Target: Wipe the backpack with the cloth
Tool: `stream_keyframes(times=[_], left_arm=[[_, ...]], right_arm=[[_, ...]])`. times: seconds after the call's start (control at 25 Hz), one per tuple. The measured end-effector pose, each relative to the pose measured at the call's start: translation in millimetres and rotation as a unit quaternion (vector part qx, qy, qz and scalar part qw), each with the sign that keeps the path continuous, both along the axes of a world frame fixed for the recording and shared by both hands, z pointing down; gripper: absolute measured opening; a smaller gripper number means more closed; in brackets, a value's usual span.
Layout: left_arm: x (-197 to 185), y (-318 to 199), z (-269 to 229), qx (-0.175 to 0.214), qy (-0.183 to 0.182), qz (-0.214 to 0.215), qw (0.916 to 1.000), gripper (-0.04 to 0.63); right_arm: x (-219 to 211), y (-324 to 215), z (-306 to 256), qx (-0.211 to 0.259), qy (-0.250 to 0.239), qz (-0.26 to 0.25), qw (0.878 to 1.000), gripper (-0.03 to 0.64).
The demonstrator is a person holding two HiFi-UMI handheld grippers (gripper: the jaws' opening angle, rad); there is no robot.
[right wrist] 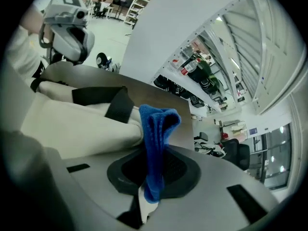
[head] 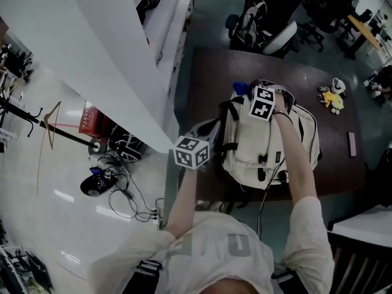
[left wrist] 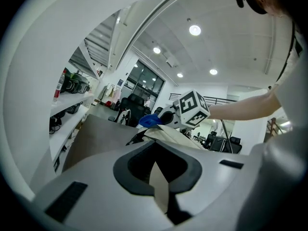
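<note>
A dark brown bench (head: 208, 78) stands on grey-green floor (head: 214, 5). Left of the bench, a broad white sloping beam (head: 92, 48) crosses above pale glossy floor (head: 43, 188), where cables (head: 125, 195) and a red crate (head: 95, 120) lie. Beyond the bench stand black office chairs (head: 318, 17). Above the bench round ceiling lights (left wrist: 195, 30) glow, and wall shelves (left wrist: 67, 112) run along the bench's left

My head camera looks steeply down on the tabletop (head: 211, 72); cameras on my left tool (left wrist: 159, 184) and right tool (right wrist: 144, 191) sit close, sharing the backpack (head: 263, 146).
</note>
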State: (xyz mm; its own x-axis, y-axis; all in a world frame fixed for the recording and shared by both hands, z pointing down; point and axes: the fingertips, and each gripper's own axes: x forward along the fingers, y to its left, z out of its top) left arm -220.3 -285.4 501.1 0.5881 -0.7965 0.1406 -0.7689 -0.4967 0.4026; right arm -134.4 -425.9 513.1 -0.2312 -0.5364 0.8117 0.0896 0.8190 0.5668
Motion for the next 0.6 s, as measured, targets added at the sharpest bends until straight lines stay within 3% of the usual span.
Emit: stream_keyframes(times=[0.16, 0.44, 0.6], left_arm=[[4.8, 5.2, -3.0, 0.005, 0.011, 0.002, 0.9999, 0.005], [22.6, 32.8, -1.2, 0.008, -0.001, 0.030, 0.9995, 0.005], [21.6, 43.7, 9.1, 0.000, 0.008, 0.024, 0.9997, 0.005]], right_arm=[[1.6, 21.1, -8.1, 0.032, 0.025, -0.012, 0.999, 0.038], [5.0, 57.3, -14.7, 0.043, 0.006, 0.014, 0.999, 0.038], [7.1, 80.1, -8.0, 0.048, 0.004, 0.018, 0.999, 0.038]])
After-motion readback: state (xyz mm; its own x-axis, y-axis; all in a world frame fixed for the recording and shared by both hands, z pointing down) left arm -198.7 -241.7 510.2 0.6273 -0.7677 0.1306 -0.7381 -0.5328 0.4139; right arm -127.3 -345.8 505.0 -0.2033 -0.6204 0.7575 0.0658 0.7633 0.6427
